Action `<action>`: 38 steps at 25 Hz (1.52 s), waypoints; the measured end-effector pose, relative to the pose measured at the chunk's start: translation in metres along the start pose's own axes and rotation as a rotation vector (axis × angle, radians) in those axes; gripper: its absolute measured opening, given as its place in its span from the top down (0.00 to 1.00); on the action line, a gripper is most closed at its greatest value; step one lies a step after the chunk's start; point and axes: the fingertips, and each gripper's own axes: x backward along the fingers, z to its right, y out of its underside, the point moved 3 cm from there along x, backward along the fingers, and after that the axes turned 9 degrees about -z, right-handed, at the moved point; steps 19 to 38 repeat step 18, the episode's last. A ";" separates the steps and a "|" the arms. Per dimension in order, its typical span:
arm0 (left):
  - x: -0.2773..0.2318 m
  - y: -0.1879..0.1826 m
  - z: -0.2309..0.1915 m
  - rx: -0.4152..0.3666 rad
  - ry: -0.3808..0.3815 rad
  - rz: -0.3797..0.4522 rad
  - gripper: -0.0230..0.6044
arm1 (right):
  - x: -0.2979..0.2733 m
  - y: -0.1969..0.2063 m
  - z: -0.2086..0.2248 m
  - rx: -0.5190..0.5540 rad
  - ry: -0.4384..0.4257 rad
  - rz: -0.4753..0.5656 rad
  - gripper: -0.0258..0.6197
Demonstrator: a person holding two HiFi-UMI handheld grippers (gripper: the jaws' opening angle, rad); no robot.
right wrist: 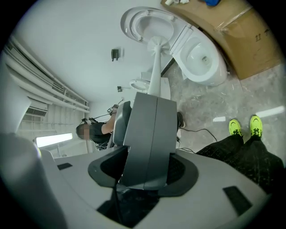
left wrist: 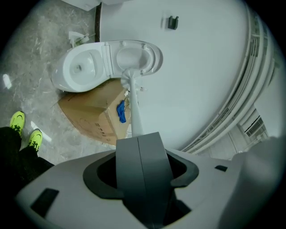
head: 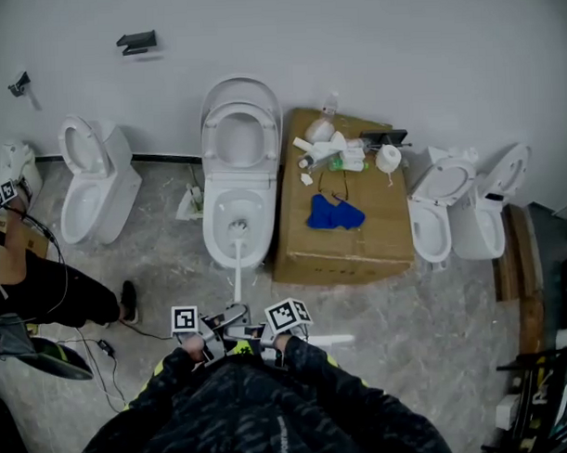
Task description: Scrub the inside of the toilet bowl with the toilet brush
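The white toilet stands against the wall with seat and lid raised. A long white toilet brush reaches from my hands to the bowl, and its head lies over the front of the bowl. My left gripper and right gripper sit side by side at the handle's near end, both shut on it. In the left gripper view the handle rises past the closed left gripper; in the right gripper view the handle rises past the closed right gripper. Contact between brush head and bowl cannot be judged.
A cardboard box stands right of the toilet, carrying a blue cloth, bottles and a tape roll. More toilets stand at left and right. A person sits at left with cables on the floor.
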 end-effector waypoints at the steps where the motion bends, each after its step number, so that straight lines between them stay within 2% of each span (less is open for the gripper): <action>1: -0.003 0.005 0.004 0.009 0.007 0.003 0.56 | 0.004 0.004 -0.002 0.004 -0.001 0.000 0.65; 6: -0.018 0.005 0.004 -0.031 0.011 -0.017 0.56 | 0.016 0.003 0.000 0.036 -0.011 0.014 0.65; 13: -0.017 0.016 0.008 -0.016 0.025 0.007 0.56 | 0.017 0.012 -0.001 0.053 -0.021 -0.012 0.65; 18: -0.015 0.017 0.004 -0.020 -0.013 0.005 0.56 | 0.017 0.013 -0.005 0.071 -0.041 -0.015 0.65; 38: -0.015 0.017 0.004 -0.020 -0.013 0.005 0.56 | 0.017 0.013 -0.005 0.071 -0.041 -0.015 0.65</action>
